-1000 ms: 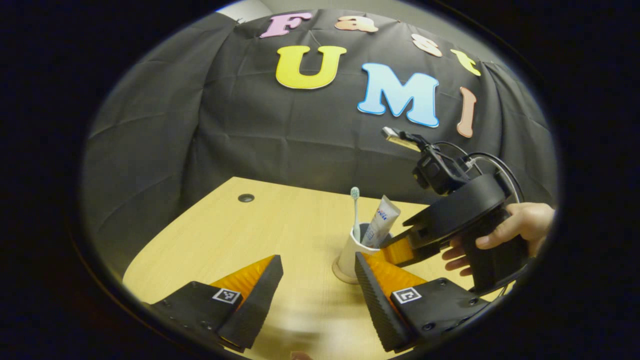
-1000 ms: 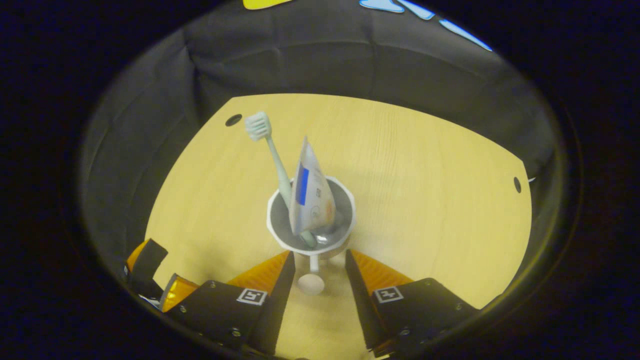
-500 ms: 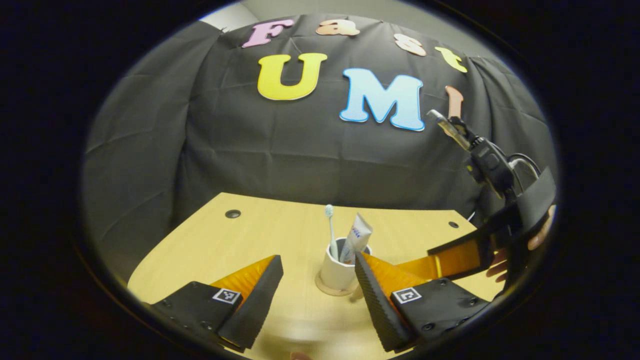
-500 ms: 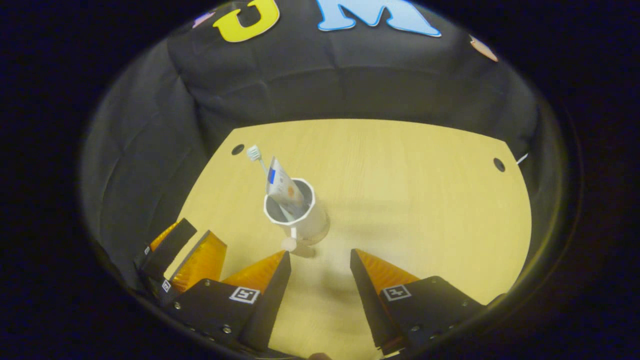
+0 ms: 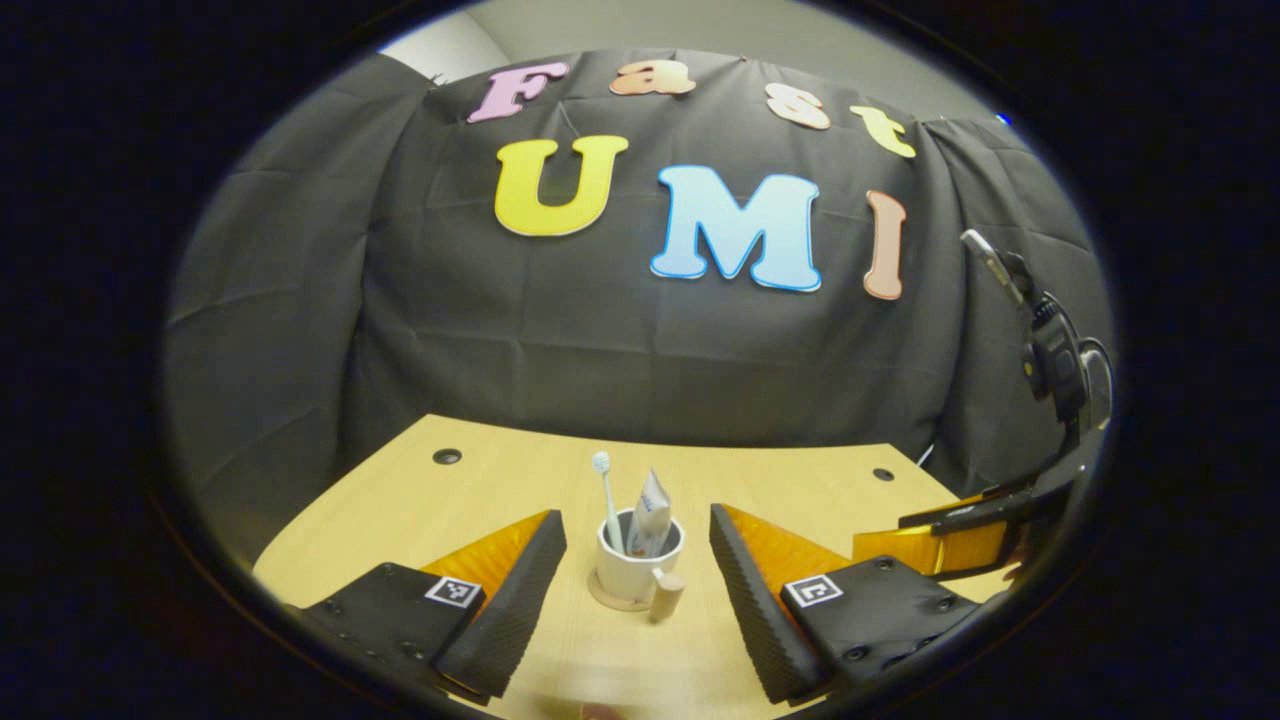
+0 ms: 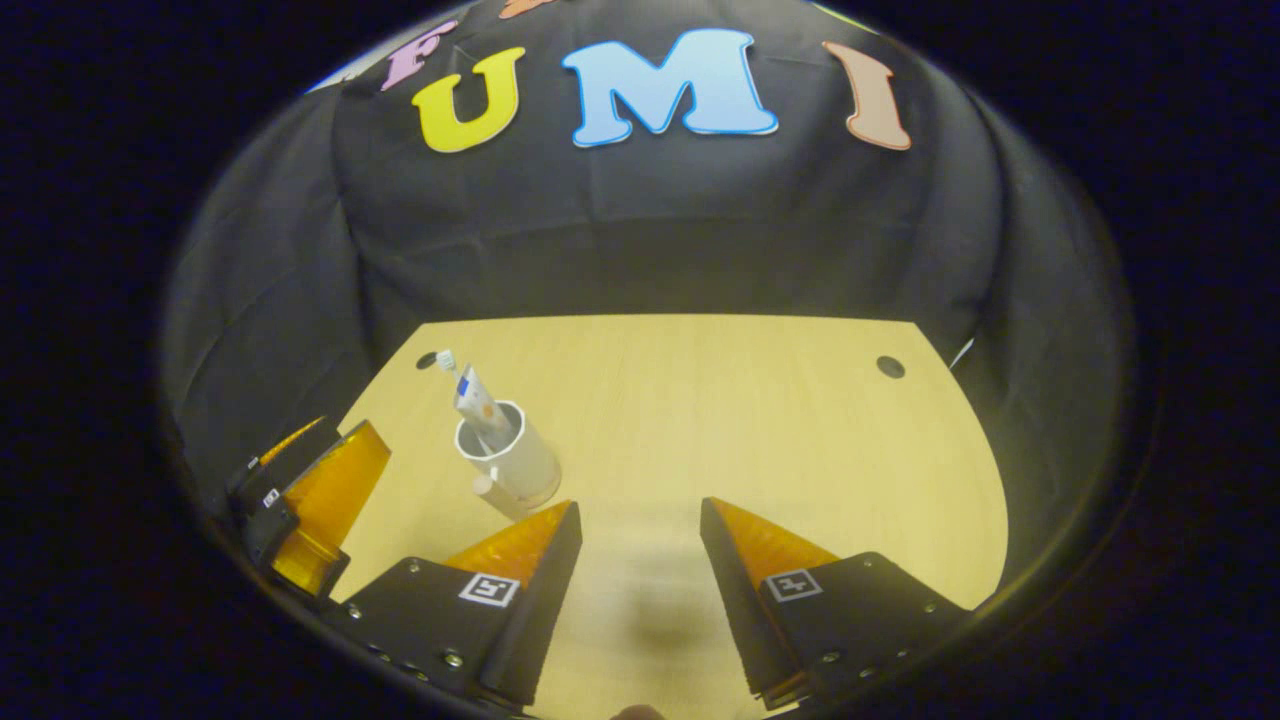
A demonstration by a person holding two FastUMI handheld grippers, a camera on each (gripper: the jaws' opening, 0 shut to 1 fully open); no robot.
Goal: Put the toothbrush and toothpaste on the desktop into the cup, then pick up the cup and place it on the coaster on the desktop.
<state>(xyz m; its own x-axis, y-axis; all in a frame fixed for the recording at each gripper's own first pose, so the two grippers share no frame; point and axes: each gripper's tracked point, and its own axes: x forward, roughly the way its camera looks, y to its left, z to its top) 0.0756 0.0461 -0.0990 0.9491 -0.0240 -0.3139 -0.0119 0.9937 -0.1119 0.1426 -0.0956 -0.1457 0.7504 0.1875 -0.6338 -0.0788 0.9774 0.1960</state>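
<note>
On the tabletop [image 5: 480, 500], between the two fingers of the left claw [image 5: 638, 585] as its own view frames them but well ahead of them, the cup [image 5: 640, 556] stands upright on the round coaster [image 5: 604, 598]; the toothbrush [image 5: 606, 497] and the toothpaste [image 5: 650, 511] lean inside it, both pointing up. What has changed in the last second is the distance: a second ago the right claw [image 6: 636, 560] had its fingers close on either side of the cup's handle, and now it has drawn back and to the side, so the cup appears smaller and off to the left in the right gripper view [image 6: 508, 463]; the left claw has also pulled away. Both claws are released, with their fingers spread and nothing between them. I judge from this that the task is in effect finished — the cup is set down and let go, and only the retreat remains. The cup is white, with a short side handle that ends in a wooden knob [image 5: 666, 597]; the toothbrush is pale with a small head; the toothpaste is a soft white tube with some blue print; the coaster shows as a thin tan rim under the cup's base.
</note>
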